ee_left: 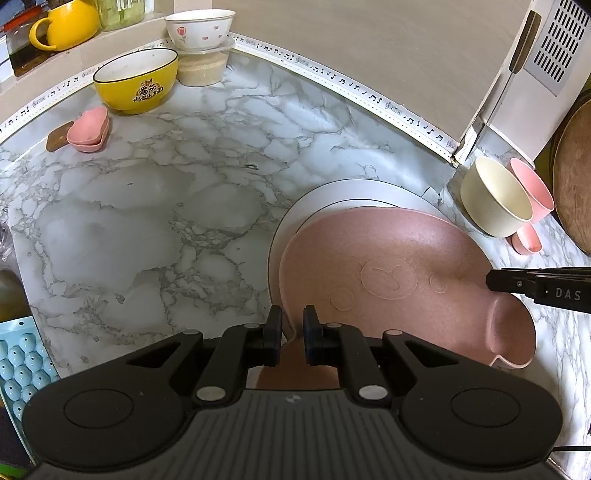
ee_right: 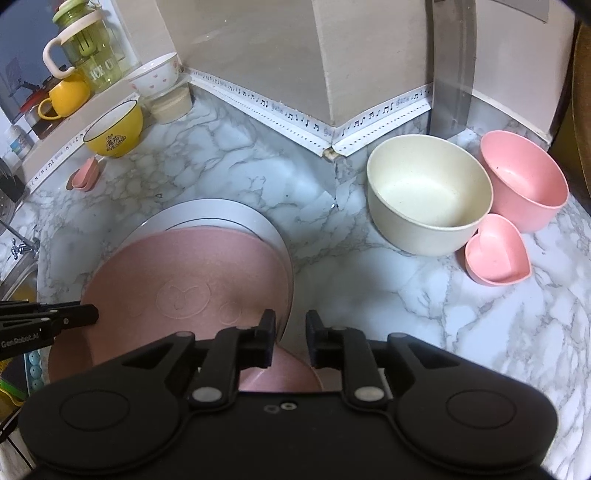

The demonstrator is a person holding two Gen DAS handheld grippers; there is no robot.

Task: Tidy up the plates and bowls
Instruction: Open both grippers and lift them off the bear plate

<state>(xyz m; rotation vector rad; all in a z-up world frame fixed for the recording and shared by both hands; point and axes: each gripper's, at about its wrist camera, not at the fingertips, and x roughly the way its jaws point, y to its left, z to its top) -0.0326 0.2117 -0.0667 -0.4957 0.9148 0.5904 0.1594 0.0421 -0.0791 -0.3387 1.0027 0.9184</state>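
Observation:
A pink bear-shaped plate (ee_left: pixel 388 258) (ee_right: pixel 184 280) lies on top of a larger white plate (ee_left: pixel 351 192) (ee_right: pixel 207 214) on the marble counter. My left gripper (ee_left: pixel 292 328) is shut on the pink plate's near rim; its tips also show at the left of the right wrist view (ee_right: pixel 74 317). My right gripper (ee_right: pixel 290 332) straddles the plate's right rim with a gap between its pads, so it is open. In the left wrist view the right gripper (ee_left: pixel 493 282) reaches in from the right, over the plate's ear.
A cream bowl (ee_right: pixel 428 195), a pink bowl (ee_right: pixel 524 184) and a pink heart dish (ee_right: pixel 496 254) stand at the right. A yellow bowl (ee_left: pixel 135 81), small pink dishes (ee_left: pixel 88 129) and a white flowered bowl (ee_left: pixel 199 27) stand at the back left. A blue silicone tray (ee_left: pixel 22 369) lies near left.

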